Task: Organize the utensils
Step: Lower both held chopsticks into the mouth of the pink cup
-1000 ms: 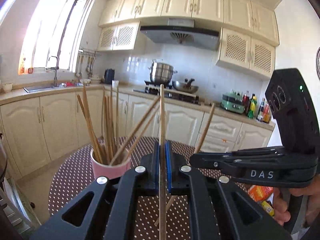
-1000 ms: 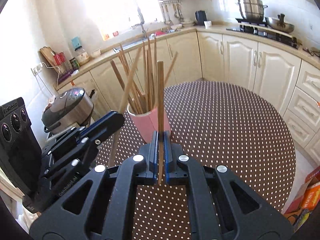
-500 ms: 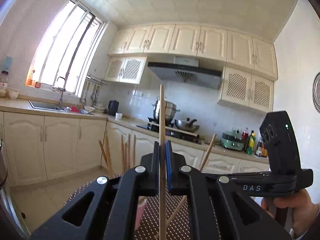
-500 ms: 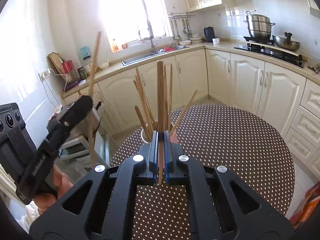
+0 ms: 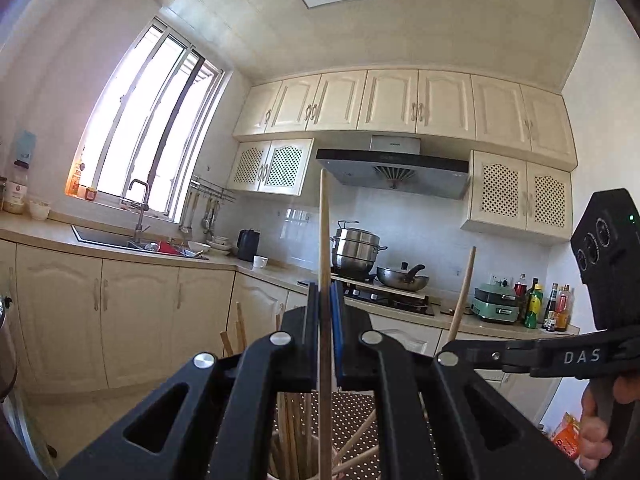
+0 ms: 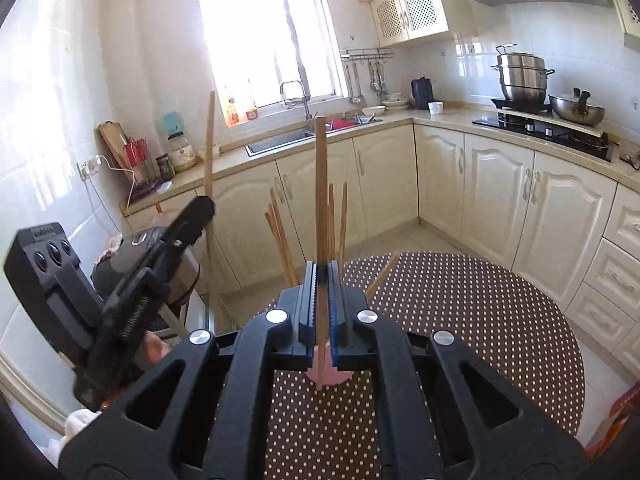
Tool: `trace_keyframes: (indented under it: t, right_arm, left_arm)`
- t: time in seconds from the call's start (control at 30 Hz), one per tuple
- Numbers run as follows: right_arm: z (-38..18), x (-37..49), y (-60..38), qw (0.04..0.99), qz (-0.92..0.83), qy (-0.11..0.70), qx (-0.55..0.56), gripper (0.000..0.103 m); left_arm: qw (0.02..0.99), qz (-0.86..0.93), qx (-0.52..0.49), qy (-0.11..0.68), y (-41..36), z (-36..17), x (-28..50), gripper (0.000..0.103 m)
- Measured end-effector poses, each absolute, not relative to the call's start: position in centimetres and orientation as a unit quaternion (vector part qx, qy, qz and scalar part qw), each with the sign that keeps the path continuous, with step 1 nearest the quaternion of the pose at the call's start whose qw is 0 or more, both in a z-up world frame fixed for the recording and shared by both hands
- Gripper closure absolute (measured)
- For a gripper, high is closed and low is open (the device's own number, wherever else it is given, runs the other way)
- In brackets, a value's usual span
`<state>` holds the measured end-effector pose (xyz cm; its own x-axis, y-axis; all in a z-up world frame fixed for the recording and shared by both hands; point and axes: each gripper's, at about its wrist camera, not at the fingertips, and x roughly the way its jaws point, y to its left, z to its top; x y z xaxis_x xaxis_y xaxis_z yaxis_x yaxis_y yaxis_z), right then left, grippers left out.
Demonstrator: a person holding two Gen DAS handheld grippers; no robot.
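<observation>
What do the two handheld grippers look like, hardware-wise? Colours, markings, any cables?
Both are matte black plastic with triangular cut-outs and silver pivot bolts. The left gripper and right gripper have blue pads on their fingers, ribbed on the right. From the left view, the right unit reads "DAS", with three round dials and a green LED. No cables visible. A bare hand grips it.

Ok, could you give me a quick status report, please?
Left gripper shut on a chopstick. Right gripper shut on another chopstick. Both upright above the pink cup. Nothing in the way.

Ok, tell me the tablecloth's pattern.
Brown tablecloth with small white dots, clearest in the right wrist view.
</observation>
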<state>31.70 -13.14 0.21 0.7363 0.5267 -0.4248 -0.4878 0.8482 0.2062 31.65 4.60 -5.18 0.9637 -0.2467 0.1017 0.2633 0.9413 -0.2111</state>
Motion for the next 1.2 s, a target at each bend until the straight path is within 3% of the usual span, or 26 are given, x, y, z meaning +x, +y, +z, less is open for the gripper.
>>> trace_keyframes:
  t: [0.47, 1.2]
  right_arm:
    - [1.3, 34.7, -12.4, 0.94, 0.269, 0.207, 0.044, 0.097]
    - [0.5, 35.5, -11.7, 0.936, 0.281, 0.205, 0.06, 0.097]
  left_arm:
    - [0.989, -0.075, -0.107, -0.064, 4.5, -6.4, 37.9, 0.097]
    - [0.993, -0.092, -0.07, 0.008, 4.4, -11.0, 37.6, 0.097]
